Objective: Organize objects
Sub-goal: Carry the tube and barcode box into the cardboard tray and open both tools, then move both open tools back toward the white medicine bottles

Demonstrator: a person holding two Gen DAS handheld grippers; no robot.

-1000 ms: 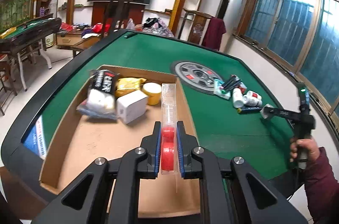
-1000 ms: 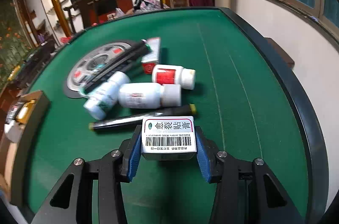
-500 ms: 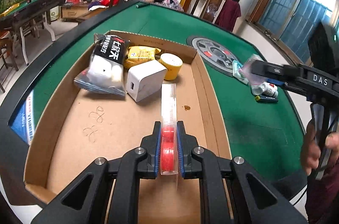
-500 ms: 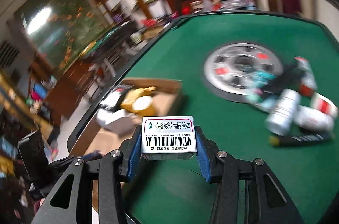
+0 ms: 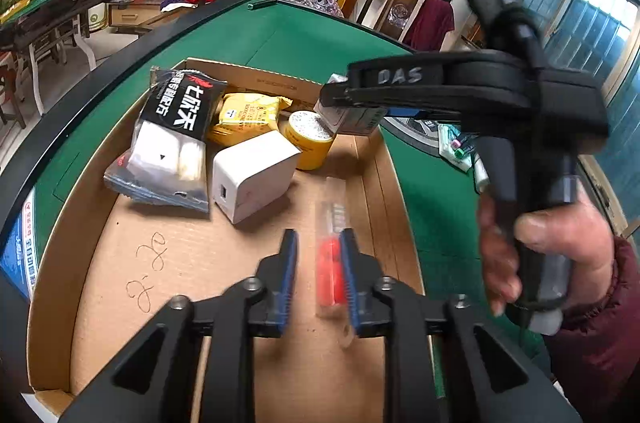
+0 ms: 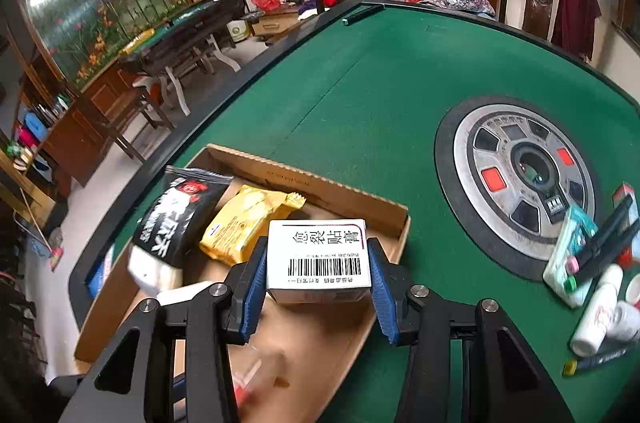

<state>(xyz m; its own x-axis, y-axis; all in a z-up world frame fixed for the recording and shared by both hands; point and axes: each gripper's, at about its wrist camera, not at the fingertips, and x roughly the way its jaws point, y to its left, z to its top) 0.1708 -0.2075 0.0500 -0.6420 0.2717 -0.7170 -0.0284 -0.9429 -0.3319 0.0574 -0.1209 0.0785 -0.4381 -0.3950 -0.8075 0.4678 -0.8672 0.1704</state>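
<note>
Clear tube with red contents [image 5: 331,255] lies blurred on the cardboard tray [image 5: 192,263] floor, against the right pad of the left claw [image 5: 318,273], whose jaws stand spread. Ahead: white box [image 5: 252,175], yellow tin [image 5: 310,139], black packet [image 5: 176,127]. Right claw [image 6: 318,287] pinches a barcoded white carton [image 6: 318,259] above the tray's far corner; green worktop [image 6: 380,95] beyond
</note>
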